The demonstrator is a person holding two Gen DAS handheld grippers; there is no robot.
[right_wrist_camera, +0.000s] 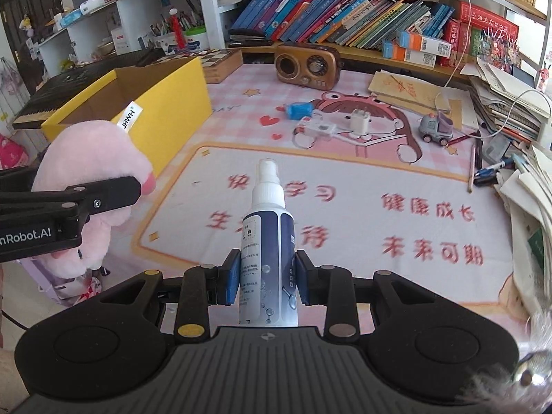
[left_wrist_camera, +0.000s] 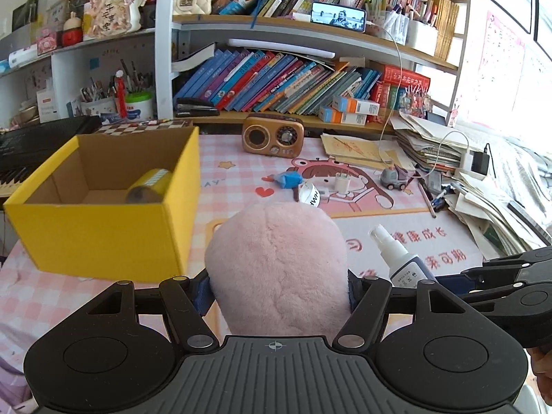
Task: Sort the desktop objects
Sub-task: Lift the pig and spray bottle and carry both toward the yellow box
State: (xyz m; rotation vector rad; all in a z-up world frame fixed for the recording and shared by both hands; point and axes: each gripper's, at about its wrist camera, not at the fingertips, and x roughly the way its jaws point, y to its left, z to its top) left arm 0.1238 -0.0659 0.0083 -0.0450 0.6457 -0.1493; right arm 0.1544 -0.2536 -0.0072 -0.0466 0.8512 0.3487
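Left gripper (left_wrist_camera: 279, 293) is squeezing a pink plush toy (left_wrist_camera: 276, 269) just right of the yellow box (left_wrist_camera: 103, 231). Right gripper (right_wrist_camera: 267, 277) is clamped round a spray bottle (right_wrist_camera: 267, 241), further right of the box.

Desk covered by pink checked cartoon-print mat (right_wrist_camera: 362, 179). Directly on it: open yellow cardboard box (left_wrist_camera: 103, 231) at left; brown retro radio (right_wrist_camera: 307, 65) at back, near the shelf; blue capped object (right_wrist_camera: 298, 110), white plug adapter (right_wrist_camera: 358, 120) and grey toy truck (right_wrist_camera: 434, 129) mid-mat; untidy stack of papers (right_wrist_camera: 524, 186) along right edge.
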